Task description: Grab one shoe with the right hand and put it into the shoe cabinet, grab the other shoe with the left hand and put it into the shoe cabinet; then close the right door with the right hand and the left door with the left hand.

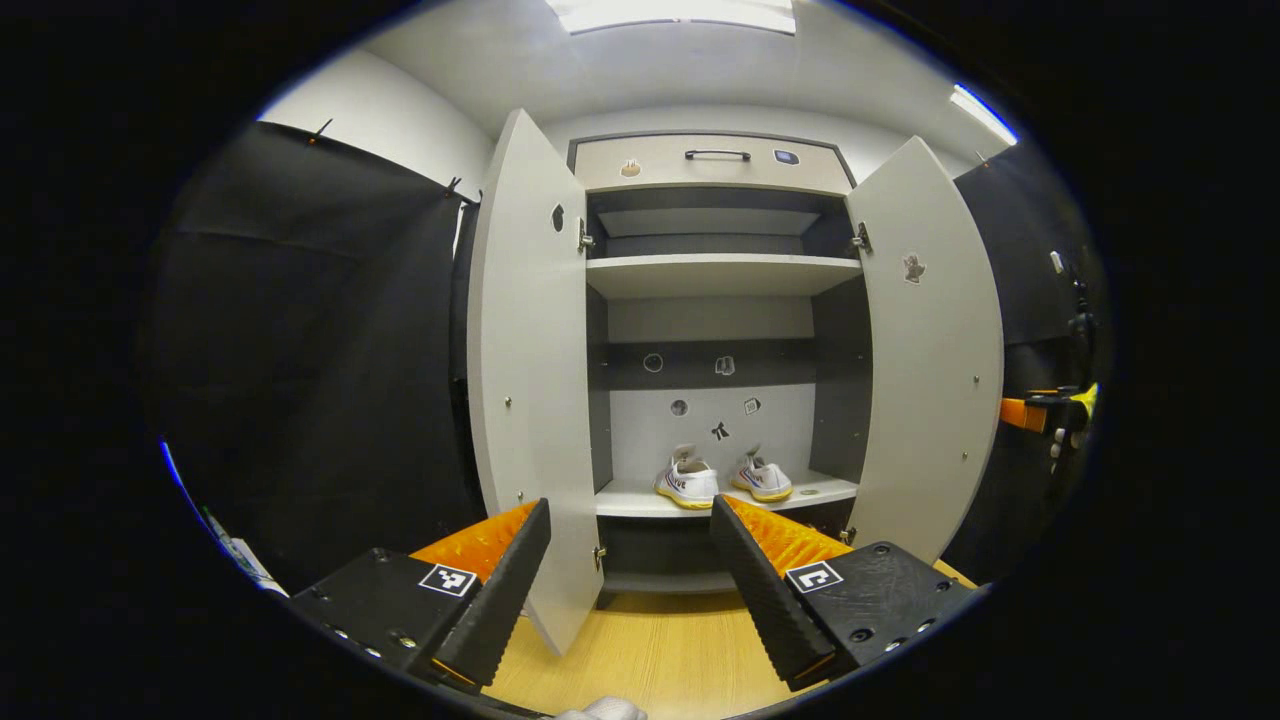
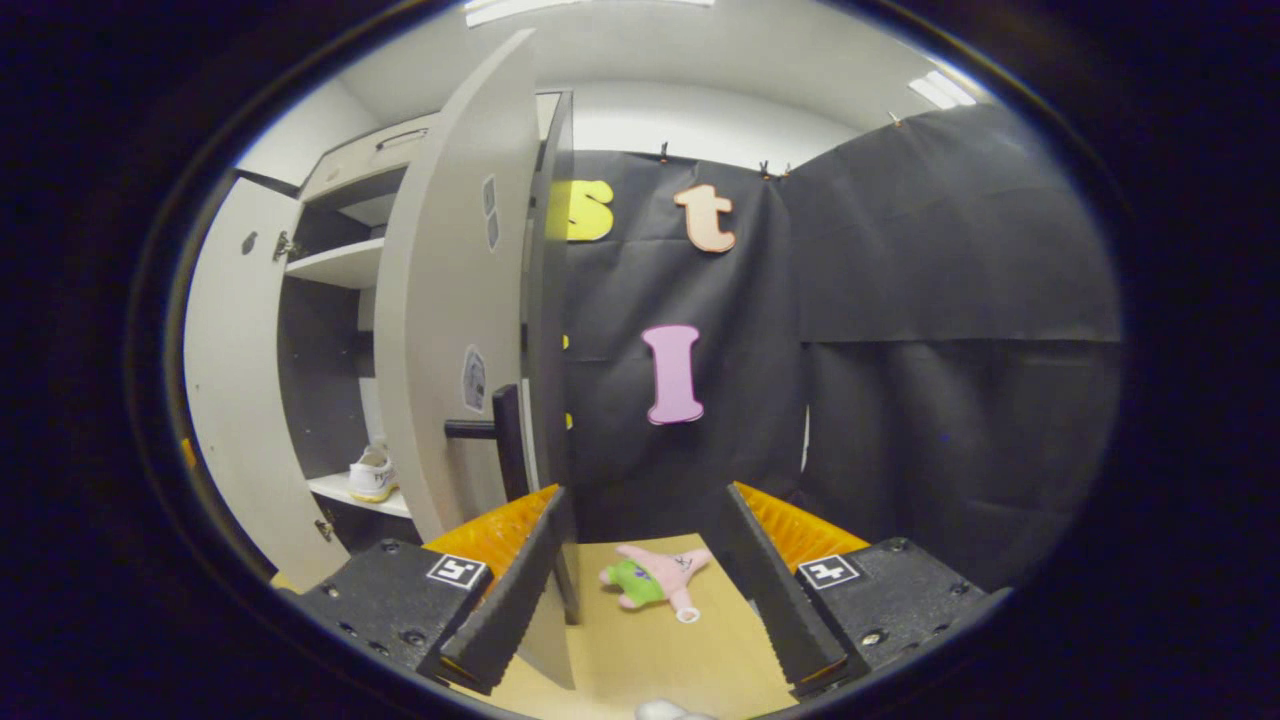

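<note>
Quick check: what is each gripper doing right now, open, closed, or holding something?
Left gripper: open, holding nothing, facing the open shoe cabinet.
Right gripper: open, holding nothing, beside the right door.

1. The left gripper view is facing the cabinet (image 1: 715, 330) squarely from a little way back, low near the floor (image 1: 660, 650), looking between both open doors at the shoes (image 1: 722, 480) on the bottom shelf.
2. The right gripper view is sitting nearer, off to the cabinet's right side, looking past the edge of the right door (image 2: 450, 300) towards the black wall and a toy (image 2: 652, 583) on the floor.
3. Both views are sharing the cabinet interior, its shelves, the left door (image 1: 525, 370) and the right door; the right gripper view is catching one shoe (image 2: 373, 474) on the bottom shelf.
</note>
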`<state>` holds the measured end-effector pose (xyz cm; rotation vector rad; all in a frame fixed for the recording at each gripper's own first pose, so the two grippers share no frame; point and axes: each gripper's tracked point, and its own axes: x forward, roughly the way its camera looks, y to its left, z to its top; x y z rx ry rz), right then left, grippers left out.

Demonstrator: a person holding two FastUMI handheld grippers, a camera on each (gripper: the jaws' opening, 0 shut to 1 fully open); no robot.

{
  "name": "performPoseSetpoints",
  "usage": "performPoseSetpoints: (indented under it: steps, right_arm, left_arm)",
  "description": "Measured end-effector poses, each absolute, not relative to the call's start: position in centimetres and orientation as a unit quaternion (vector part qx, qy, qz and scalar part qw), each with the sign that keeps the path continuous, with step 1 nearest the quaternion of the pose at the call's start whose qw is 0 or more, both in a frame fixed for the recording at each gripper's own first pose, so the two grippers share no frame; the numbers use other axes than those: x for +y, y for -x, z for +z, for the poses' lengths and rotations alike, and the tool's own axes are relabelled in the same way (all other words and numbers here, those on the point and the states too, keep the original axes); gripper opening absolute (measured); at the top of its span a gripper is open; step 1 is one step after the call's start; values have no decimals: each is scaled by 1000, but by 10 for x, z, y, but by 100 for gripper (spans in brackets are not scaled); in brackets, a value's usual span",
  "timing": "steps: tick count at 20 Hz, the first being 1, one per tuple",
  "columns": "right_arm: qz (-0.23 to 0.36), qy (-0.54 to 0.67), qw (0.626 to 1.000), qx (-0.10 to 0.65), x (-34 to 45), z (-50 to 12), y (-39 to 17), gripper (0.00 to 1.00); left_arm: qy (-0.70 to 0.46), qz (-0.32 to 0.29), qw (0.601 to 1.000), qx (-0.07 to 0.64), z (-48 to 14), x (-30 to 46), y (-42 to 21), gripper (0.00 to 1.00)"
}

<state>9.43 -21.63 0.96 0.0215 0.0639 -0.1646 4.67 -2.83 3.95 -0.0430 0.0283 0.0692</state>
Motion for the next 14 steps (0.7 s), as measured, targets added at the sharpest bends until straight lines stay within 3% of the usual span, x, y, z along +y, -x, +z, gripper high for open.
performPoseSetpoints:
  steps: [2, 3, 12, 14]
  right_arm:
    - [-62, -1, 998, 26, -210, 12, -99, 91]
    - [-54, 1, 998, 28, -207, 13, -100, 94]
    - [32, 39, 998, 25, -94, 11, -117, 93]
    - [60, 29, 997, 30, -66, 8, -123, 87]
  left_arm:
    - [28, 35, 999, 14, 40, -33, -44, 96]
    - [26, 39, 999, 15, 40, -32, -42, 96]
    - [22, 67, 997, 26, 31, 1, -26, 96]
    - [19, 78, 996, 27, 30, 13, -21, 96]
